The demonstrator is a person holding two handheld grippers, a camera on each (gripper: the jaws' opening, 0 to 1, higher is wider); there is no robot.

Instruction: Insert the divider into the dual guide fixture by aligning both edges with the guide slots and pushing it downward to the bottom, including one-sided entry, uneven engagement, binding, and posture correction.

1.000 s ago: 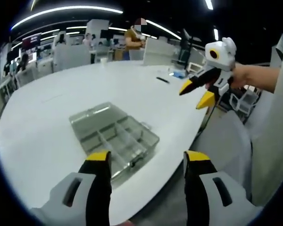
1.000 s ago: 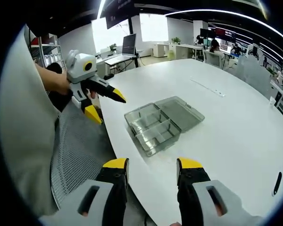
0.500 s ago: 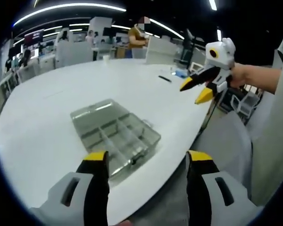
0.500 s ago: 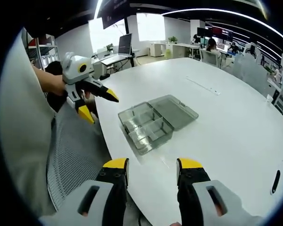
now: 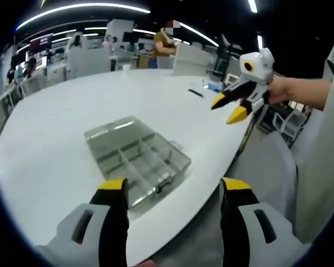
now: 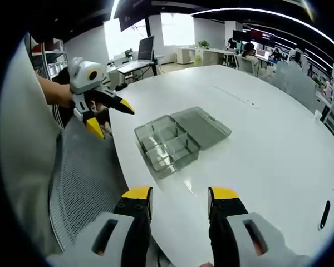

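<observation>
One clear box (image 5: 136, 159), two tools (image 5: 174, 192) (image 6: 180, 201), one table (image 5: 55, 139).

In the left gripper view, the near corner of the clear compartment box (image 5: 138, 161) is covered by the left gripper (image 5: 175, 192) at about 6 o'clock. Whether a divider sits in its slots cannot be told, the partitions being clear and small. The sleeve (image 5: 323, 144) at 3 o'clock is cut off by the edge. In the right gripper view, the dark object (image 6: 325, 214) at 4 o'clock is too small to be identified.
</observation>
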